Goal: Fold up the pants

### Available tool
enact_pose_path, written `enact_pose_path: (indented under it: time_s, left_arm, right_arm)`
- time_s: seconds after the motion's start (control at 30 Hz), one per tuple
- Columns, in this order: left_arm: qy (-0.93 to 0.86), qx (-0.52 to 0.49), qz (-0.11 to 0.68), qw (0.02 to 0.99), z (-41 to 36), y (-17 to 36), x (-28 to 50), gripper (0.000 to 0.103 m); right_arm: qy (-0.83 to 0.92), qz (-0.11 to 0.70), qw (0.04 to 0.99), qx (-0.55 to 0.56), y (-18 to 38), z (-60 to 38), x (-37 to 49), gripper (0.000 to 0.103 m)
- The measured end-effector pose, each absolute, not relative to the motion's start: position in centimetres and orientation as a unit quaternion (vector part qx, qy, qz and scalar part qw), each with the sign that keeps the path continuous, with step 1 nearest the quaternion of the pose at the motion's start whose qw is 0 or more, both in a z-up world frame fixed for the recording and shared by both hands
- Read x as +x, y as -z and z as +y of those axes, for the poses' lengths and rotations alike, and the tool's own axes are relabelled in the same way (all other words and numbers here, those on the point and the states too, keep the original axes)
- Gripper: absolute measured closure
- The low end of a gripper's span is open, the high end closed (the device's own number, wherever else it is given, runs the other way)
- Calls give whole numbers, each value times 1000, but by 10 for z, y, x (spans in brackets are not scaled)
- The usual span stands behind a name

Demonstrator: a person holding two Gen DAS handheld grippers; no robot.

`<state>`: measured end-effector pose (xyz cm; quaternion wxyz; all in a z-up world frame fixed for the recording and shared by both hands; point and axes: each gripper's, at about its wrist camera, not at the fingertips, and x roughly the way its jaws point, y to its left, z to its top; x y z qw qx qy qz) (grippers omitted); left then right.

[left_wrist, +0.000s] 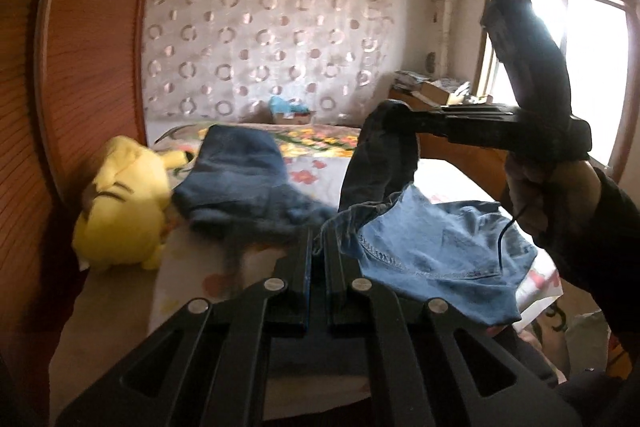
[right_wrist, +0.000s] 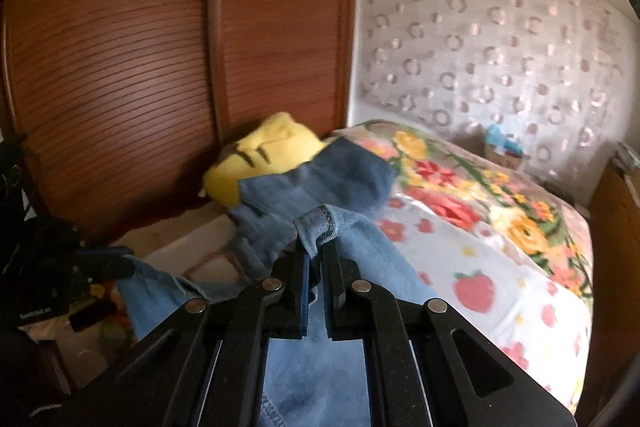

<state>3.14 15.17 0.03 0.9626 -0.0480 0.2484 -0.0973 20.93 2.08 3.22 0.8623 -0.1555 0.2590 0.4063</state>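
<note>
Blue denim pants (left_wrist: 432,251) are lifted above the bed, with the far legs (left_wrist: 240,171) still lying on it. My left gripper (left_wrist: 319,239) is shut on a bunched edge of the pants. My right gripper (right_wrist: 318,243) is shut on a hem fold of the pants (right_wrist: 324,223). In the left wrist view the right gripper (left_wrist: 394,113) shows at the right, held higher, with denim hanging from its tips. In the right wrist view the left gripper (right_wrist: 100,259) shows at the left edge, with denim stretched toward it.
A yellow plush toy (left_wrist: 124,211) lies at the bed's left side against a wooden slatted wardrobe (right_wrist: 120,67). The bed has a floral cover (right_wrist: 480,247). A patterned curtain (left_wrist: 260,39) hangs behind. A cluttered wooden desk (left_wrist: 432,91) stands by the window.
</note>
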Motion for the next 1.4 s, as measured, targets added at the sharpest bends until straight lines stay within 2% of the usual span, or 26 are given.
enact_pose_path:
  time_s: [0.37, 0.43, 0.47, 0.5, 0.57, 0.67, 1.13, 1.4]
  left_arm:
    - [82, -59, 310, 945, 169, 43, 34, 98]
    - [84, -63, 314, 943, 170, 45, 34, 96]
    - [81, -64, 316, 943, 170, 46, 34, 92]
    - [79, -62, 316, 943, 169, 46, 34, 90]
    - [84, -60, 313, 944, 167, 44, 34, 81]
    - [88, -51, 311, 945, 163, 41, 35, 78]
    - [129, -35, 312, 941, 118, 36, 55, 77]
    - [157, -19, 318, 935, 80, 32, 67, 77]
  right_arm:
    - [-398, 315, 842, -182, 28, 101, 236, 99]
    - [-395, 319, 842, -182, 29, 101, 238, 77]
    - [-390, 321, 844, -180, 30, 100, 240, 55]
    - [-381, 317, 852, -167, 26, 91, 241, 44]
    - [-381, 317, 856, -149, 19, 79, 241, 44]
    - [-371, 302, 866, -143, 8, 55, 237, 44]
    - [-324, 275, 901, -90, -29, -92, 197, 44]
    - [-265, 281, 919, -76, -27, -178, 171, 44]
